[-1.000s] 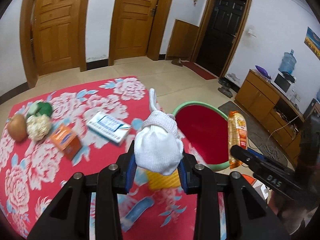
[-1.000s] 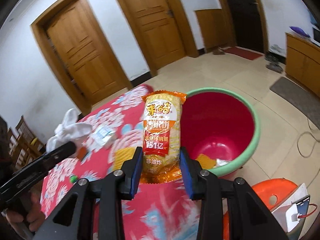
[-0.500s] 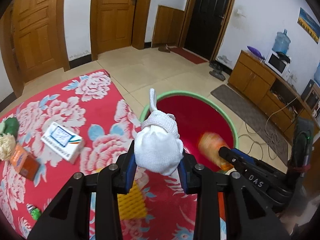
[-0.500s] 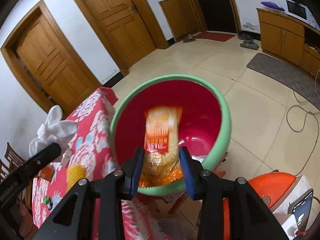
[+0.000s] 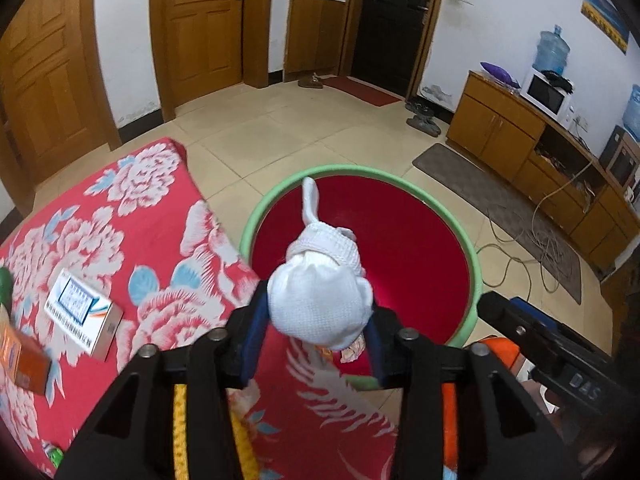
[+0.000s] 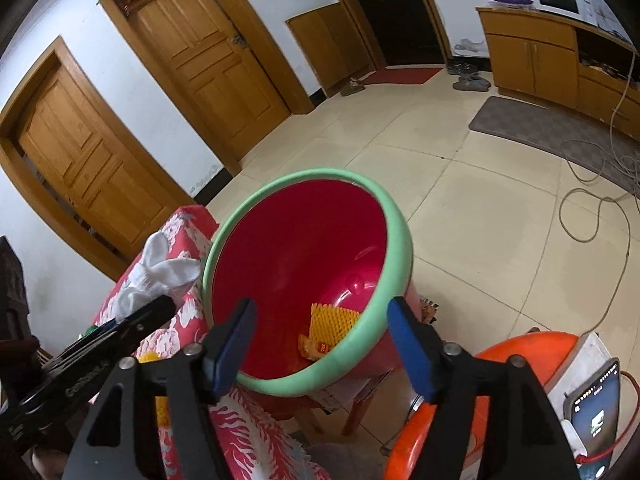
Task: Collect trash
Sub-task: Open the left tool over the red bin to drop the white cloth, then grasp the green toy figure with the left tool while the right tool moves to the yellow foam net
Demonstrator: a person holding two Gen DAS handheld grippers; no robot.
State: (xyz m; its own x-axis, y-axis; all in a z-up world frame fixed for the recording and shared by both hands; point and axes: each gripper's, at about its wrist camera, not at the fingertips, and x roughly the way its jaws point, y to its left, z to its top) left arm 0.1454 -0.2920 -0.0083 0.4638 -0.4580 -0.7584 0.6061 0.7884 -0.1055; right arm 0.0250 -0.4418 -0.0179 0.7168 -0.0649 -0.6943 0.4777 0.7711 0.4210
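My left gripper (image 5: 316,316) is shut on a balled white sock (image 5: 320,300) and holds it over the near rim of the red bin with a green rim (image 5: 476,264). My right gripper (image 6: 320,340) is open and empty above the same bin (image 6: 394,240). An orange snack packet (image 6: 316,346) and a yellow foam net (image 6: 332,318) lie at the bin's bottom. The sock (image 6: 156,270) and the left gripper also show at the left of the right wrist view.
The table with a red floral cloth (image 5: 120,232) carries a white box (image 5: 82,306) and an orange box (image 5: 20,364) at the left. An orange stool (image 6: 500,380) with a phone (image 6: 596,412) stands at the right. Cables lie on the tiled floor (image 6: 480,200).
My right gripper opened and the snack packet dropped into the bin. Both grippers moved from over the table towards the bin; the left still holds the sock.
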